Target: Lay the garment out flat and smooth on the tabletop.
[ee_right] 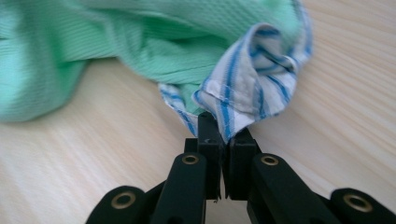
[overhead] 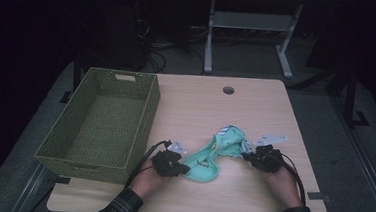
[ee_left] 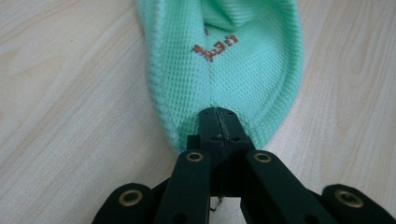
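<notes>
Garment [overhead: 212,155], mint w/ striped trim, lies right of the wicker basket [overhead: 100,120] on the table [overhead: 256,111], long axis claw-to-claw: left claw [ee_left: 218,122] pinching hem, right claw [ee_right: 219,135] pinching trim. Basket's nearer your left.

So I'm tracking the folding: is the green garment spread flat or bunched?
Bunched. The garment lies crumpled in a curved heap on the table, pinched at each end by shut tongs.
</notes>
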